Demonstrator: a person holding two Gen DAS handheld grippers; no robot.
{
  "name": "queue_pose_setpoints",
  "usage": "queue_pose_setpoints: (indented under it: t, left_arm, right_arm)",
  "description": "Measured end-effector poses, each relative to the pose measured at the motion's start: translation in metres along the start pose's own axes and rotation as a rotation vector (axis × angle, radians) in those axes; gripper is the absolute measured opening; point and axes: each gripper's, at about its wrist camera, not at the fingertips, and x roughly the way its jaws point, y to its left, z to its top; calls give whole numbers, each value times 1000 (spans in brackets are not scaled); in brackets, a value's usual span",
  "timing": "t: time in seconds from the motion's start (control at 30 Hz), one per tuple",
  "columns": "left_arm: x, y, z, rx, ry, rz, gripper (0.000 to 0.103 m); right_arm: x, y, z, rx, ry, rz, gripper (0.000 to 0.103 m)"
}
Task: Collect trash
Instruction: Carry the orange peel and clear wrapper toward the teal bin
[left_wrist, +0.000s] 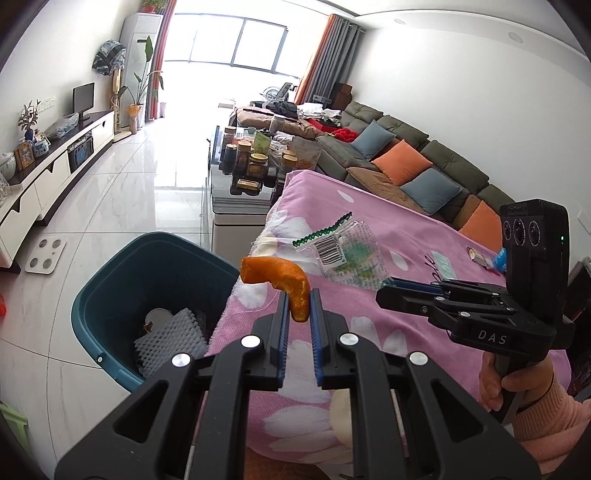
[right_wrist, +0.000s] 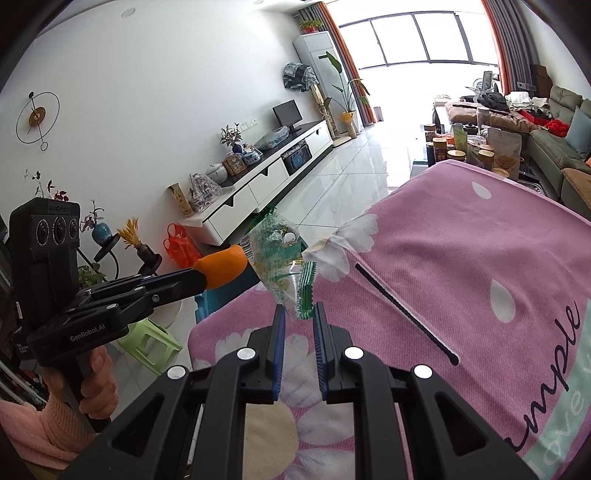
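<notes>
so the left claw (left_wrist: 298, 306) has an orange peel (left_wrist: 280, 278) pinched between its blue pads, jaws closed down to a narrow gap on the peel's lower end; the rest of the peel curls up and off to the left, hanging over the edge of the pink floral cloth (left_wrist: 388, 332) covering the desk, right beside the teal bin (left_wrist: 110, 295) on the floor; the bin has a piece of white foam netting (left_wrist: 173, 339) in it

the peel is a curved strip, bright orange outside, rough and paler on the inner edge

the right claw (right_wrist: 299, 314) is clamped on a crinkly clear plastic wrapper (right_wrist: 277, 254) with green print; its green zigzag edge sits between the pads, jaws nearly together, and the wrapper sticks up and away past the desk's edge; a thin black stick (right_wrist: 406, 314) lies on the cloth just to the right of that claw, not touching it

from the left wrist view the right claw (left_wrist: 391, 286) reaches in low over the cloth, level, with the person's hand (left_wrist: 517, 380) on the handle below, pink sleeve showing; from the right wrist view the left claw (right_wrist: 207, 277) is level too, pointing right, peel at its tip; a couple of small scraps (left_wrist: 487, 256) lie at the far side of the cloth
</notes>
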Motion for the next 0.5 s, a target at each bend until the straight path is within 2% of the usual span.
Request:
queue_pose_setpoints:
  t: [0.5]
  left_arm:
    - [-9,10,-1,-28,-15,46,11]
  right_arm:
    - [18,12,9,-33,30,20,14]
